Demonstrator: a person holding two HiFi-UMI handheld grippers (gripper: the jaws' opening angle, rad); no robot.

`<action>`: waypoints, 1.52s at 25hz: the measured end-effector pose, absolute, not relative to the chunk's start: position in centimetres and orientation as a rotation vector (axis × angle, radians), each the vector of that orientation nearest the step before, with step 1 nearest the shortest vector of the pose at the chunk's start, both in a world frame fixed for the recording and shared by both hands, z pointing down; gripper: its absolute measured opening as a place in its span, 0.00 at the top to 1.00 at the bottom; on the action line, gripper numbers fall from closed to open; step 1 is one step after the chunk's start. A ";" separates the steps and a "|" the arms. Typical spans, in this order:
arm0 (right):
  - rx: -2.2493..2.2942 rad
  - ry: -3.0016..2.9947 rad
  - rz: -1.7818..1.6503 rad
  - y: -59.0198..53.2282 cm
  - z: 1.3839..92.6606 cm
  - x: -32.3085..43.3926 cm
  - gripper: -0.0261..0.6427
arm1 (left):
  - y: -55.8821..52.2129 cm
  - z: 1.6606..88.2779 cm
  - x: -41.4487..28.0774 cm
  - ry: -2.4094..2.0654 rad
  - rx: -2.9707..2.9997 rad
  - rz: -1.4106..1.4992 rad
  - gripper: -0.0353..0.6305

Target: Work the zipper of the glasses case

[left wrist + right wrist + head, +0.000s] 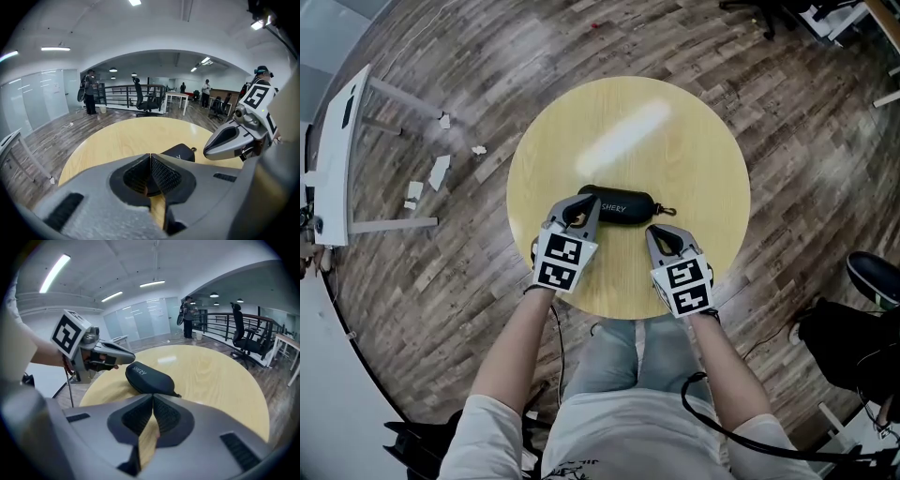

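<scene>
Left gripper (579, 211) and right gripper (662, 234) sit closed and empty. Glasses case (621, 205) lies just ahead between them (pull tab (667, 211) toward the right), apparently positioned for bracing.

Left gripper (577, 214) and right gripper (661, 234), fingers together, empty.

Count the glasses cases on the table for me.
1. The black glasses case lies near the middle of the round table, just ahead of the left gripper and right gripper, both shut and empty. No others appear hidden.
</scene>
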State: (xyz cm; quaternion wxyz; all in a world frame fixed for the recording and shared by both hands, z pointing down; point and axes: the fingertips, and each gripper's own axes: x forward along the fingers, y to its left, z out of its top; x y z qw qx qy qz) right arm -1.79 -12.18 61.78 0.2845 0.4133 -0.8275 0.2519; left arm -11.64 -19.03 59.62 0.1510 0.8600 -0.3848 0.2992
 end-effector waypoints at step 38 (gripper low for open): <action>0.680 -2.223 0.269 -20.3 64.8 -1.7 0.89 | -20.1 61.4 -9.6 -0.944 2.513 1.006 0.94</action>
